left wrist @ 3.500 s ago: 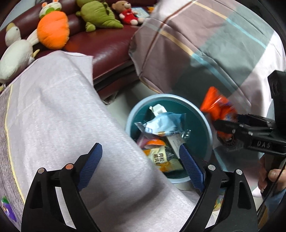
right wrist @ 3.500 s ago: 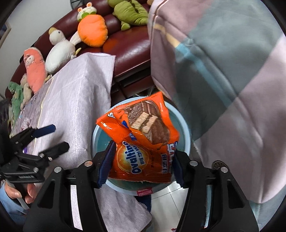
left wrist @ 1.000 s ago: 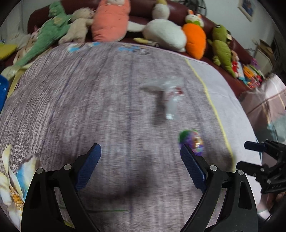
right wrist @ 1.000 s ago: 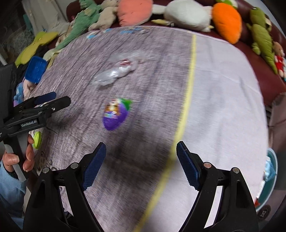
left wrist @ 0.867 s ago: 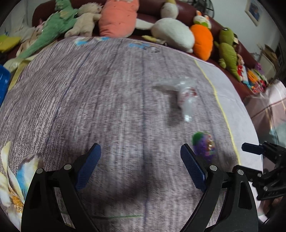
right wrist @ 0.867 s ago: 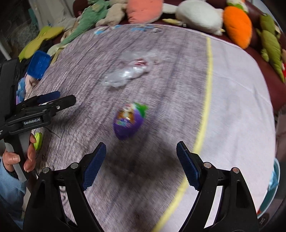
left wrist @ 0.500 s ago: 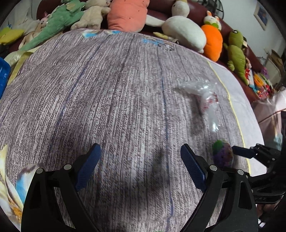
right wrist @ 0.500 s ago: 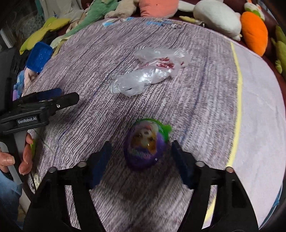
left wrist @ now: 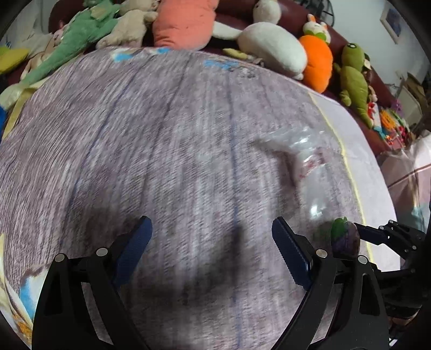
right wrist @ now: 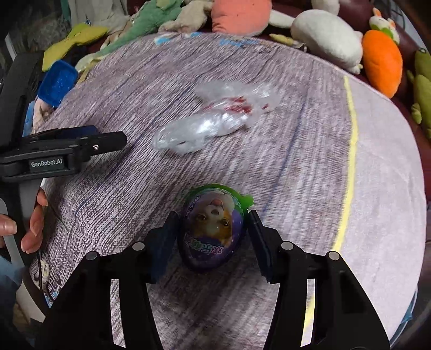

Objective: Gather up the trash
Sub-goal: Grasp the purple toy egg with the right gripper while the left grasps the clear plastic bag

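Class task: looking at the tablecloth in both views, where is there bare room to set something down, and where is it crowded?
Bare cloth spreads ahead of the open left gripper, up to the plush toys. A free pale strip lies right of the yellow stripe. It is crowded at centre-right, where the right gripper brackets the purple egg below the clear plastic bag.

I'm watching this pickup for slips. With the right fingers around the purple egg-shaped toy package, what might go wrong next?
1. The purple egg-shaped package is rounded and glossy; the right gripper fingers sit at its sides, so it may squirt out as they close.
2. The crumpled clear plastic bag lies beyond it, untouched; the open left gripper is not yet aimed at it, so it might be missed.
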